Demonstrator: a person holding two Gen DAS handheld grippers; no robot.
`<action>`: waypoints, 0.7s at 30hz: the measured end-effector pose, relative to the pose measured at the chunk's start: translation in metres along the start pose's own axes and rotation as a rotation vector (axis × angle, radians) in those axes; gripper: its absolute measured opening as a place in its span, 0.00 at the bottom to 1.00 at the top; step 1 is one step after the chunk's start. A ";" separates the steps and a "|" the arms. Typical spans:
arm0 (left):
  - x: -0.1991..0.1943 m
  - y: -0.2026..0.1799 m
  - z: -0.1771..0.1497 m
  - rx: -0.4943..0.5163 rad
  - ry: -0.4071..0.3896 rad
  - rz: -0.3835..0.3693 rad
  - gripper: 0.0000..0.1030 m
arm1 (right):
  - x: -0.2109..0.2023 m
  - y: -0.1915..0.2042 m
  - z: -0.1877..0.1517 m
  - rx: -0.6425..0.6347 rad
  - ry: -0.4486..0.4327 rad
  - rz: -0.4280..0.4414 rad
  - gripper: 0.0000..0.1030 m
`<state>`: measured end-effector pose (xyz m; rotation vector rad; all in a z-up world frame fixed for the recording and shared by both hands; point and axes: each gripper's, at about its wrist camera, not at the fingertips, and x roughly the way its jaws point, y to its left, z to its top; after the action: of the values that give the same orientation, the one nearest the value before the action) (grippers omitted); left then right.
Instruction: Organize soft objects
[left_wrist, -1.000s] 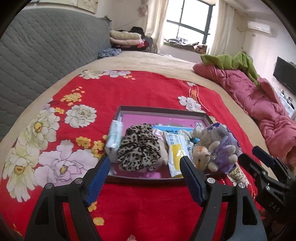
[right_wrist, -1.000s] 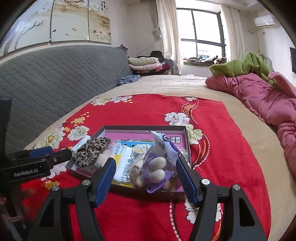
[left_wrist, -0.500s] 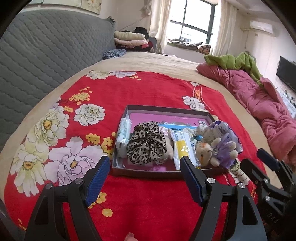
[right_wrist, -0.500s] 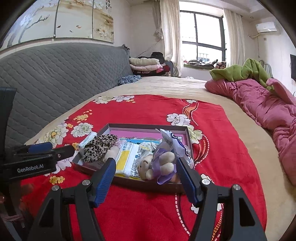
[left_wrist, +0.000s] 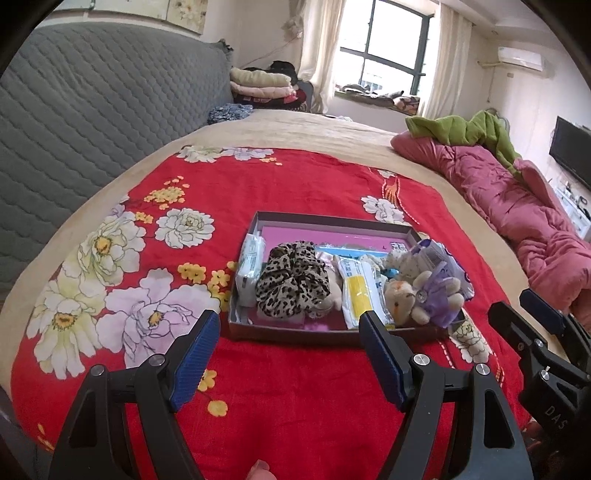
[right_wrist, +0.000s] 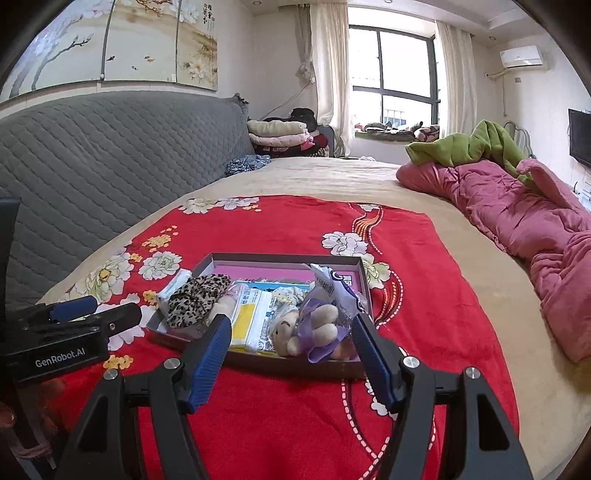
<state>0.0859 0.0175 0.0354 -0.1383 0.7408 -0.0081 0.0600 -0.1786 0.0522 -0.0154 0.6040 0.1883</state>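
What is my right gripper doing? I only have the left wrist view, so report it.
Observer: The right gripper is open, with nothing between its pads.
Operator: Read me the marking on the left gripper's body.
Observer: The left gripper reads GenRobot.AI on its side.
Operator: Describe the wall above the headboard.
Observer: A panelled painting of branches and blossoms hangs above the grey headboard.
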 end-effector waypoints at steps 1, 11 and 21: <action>-0.002 -0.001 0.000 0.004 0.001 0.004 0.76 | -0.002 0.001 0.000 -0.002 -0.004 -0.001 0.65; -0.040 -0.006 0.004 0.008 -0.051 0.024 0.76 | -0.032 0.007 0.010 -0.010 -0.048 0.025 0.65; -0.070 -0.014 -0.004 0.020 -0.052 0.027 0.76 | -0.050 0.005 0.001 0.036 -0.056 0.052 0.66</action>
<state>0.0320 0.0073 0.0812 -0.1093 0.6902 0.0138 0.0194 -0.1824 0.0821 0.0405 0.5519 0.2276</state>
